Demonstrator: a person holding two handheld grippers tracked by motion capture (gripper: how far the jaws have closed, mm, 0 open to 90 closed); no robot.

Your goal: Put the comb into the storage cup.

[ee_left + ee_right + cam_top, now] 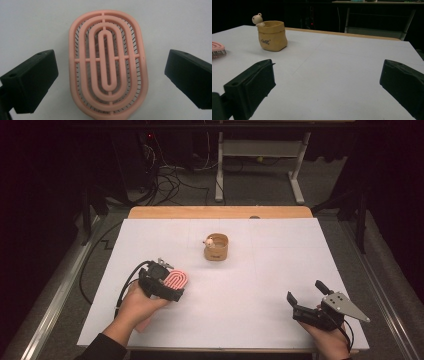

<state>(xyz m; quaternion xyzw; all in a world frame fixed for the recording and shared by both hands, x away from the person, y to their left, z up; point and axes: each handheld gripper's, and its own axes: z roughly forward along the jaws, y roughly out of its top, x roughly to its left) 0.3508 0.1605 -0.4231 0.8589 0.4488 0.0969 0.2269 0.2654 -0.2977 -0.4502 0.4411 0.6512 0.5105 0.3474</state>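
Over the pink brush (pixel 108 67), left gripper (pixel 167 287) jaws spread wide, clear of it; right gripper (pixel 305 296) agape, empty, on white table (pixel 260 285).

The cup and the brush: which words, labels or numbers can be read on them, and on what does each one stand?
Cup: a short line of dark print on its front wall, too small and blurred to read.
Brush: no text on its pink back.
Table: no text or sign on it.
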